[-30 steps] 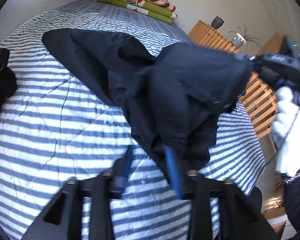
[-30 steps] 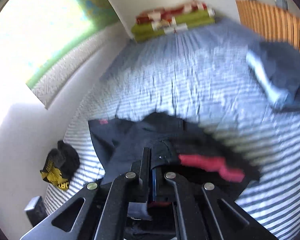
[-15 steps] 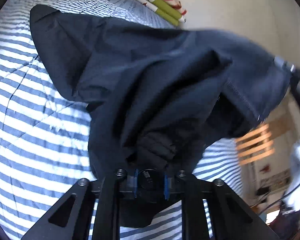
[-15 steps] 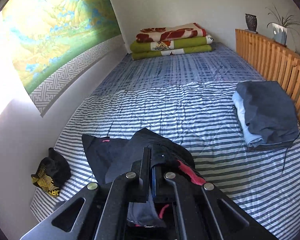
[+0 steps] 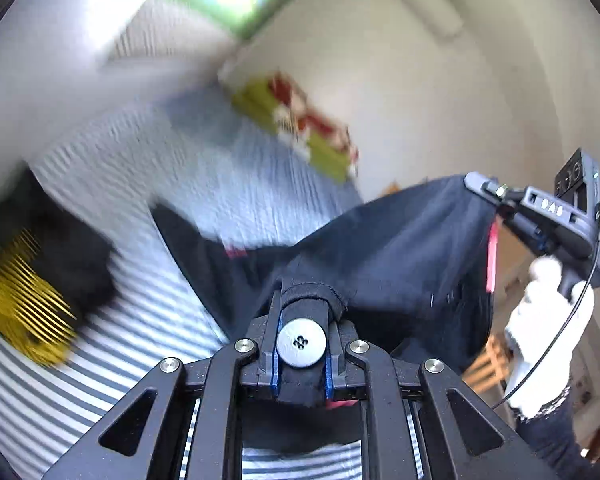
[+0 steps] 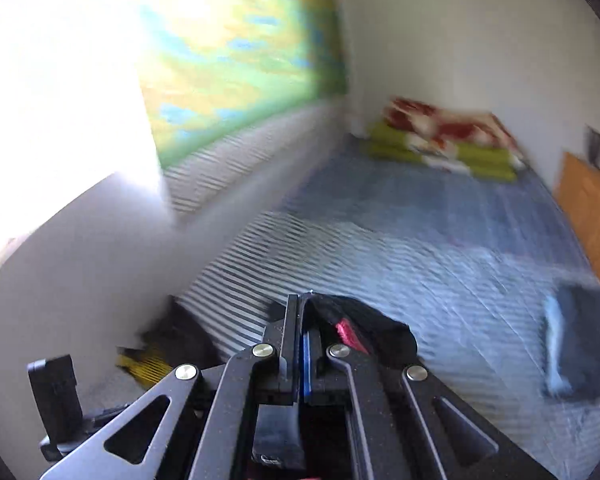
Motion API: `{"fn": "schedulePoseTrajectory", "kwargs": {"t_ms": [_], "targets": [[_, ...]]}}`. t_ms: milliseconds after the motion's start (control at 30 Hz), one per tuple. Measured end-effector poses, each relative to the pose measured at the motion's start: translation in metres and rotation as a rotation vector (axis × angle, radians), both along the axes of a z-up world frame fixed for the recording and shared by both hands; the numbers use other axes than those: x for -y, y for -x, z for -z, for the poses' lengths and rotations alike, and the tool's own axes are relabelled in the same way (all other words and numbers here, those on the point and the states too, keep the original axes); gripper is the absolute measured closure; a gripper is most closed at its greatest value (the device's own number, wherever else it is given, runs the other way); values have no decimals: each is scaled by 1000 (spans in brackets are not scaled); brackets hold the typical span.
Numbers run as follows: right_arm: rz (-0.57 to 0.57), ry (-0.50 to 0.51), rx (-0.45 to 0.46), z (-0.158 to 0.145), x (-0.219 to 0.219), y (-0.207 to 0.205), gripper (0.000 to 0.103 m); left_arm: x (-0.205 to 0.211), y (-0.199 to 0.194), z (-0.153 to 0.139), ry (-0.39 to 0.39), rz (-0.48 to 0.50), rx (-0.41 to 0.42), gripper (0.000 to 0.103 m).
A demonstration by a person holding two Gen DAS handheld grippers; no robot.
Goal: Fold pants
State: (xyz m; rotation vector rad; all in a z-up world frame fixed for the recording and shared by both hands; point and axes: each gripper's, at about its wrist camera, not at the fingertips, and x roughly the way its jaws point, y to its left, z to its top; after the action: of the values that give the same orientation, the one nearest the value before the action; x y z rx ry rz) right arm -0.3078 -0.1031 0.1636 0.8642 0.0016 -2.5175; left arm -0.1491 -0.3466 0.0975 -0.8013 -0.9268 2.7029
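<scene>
Pants [image 5: 400, 248]: dark, with red trim, held up above the striped bed [image 5: 148, 184] — stretched between the two grippers, one part trailing down to the cover.
Left gripper [image 5: 302, 320]: jaws have just been closing, now pinching the waistband at its round metal button [image 5: 301, 343].
Right gripper [image 6: 300, 320]: pressed together on another edge of the waistband — a white-gloved hand [image 5: 548, 312] carries it.
Surroundings: folded blankets [image 6: 448, 140] by the far wall; a black-and-yellow garment [image 5: 24, 292] at the bed's edge.
</scene>
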Motion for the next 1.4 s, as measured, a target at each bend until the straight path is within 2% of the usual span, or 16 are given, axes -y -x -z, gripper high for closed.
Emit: {"fn": "schedulePoseTrajectory", "kwargs": {"t_ms": [100, 233, 333, 467, 567, 600, 667, 700, 733, 767, 833, 933, 1033, 1133, 1233, 1400], "targets": [[-70, 34, -87, -53, 36, -32, 102, 24, -32, -60, 89, -46, -60, 96], [-93, 119, -126, -105, 14, -66, 102, 7, -65, -138, 230, -30, -124, 97], [-49, 153, -149, -130, -33, -89, 102, -57, -81, -182, 293, 100, -181, 97], [70, 158, -129, -132, -132, -106, 102, -166, -71, -191, 286, 320, -192, 97], [162, 120, -22, -105, -214, -97, 102, -250, -35, -167, 188, 522, -104, 93], [216, 100, 21, -92, -239, -90, 102, -276, -22, -155, 164, 588, -64, 78], [349, 50, 141, -49, -288, -72, 101, -334, 8, -121, 147, 747, 49, 62], [378, 11, 209, -28, -306, -63, 93, -354, 18, -104, 154, 767, 76, 62], [393, -33, 312, 6, -326, -52, 76, -367, 27, -90, 160, 786, 96, 62], [405, -51, 374, 32, -339, -47, 70, -374, 34, -78, 160, 795, 118, 62], [457, -88, 454, 85, -362, -44, 70, -378, 48, -58, 184, 774, 140, 62], [486, -66, 516, 151, -387, -50, 70, -338, 79, -32, 249, 641, 182, 62], [486, -58, 522, 182, -399, -55, 70, -263, 98, 5, 284, 455, 248, 62], [499, 18, 484, 191, -414, -69, 70, -182, 119, 49, 239, 276, 331, 62], [476, 44, 414, 196, -410, -86, 70, -115, 121, 103, 272, 150, 412, 62], [495, -5, 397, 216, -386, -133, 70, -44, 128, 174, 214, 87, 536, 62]]}}
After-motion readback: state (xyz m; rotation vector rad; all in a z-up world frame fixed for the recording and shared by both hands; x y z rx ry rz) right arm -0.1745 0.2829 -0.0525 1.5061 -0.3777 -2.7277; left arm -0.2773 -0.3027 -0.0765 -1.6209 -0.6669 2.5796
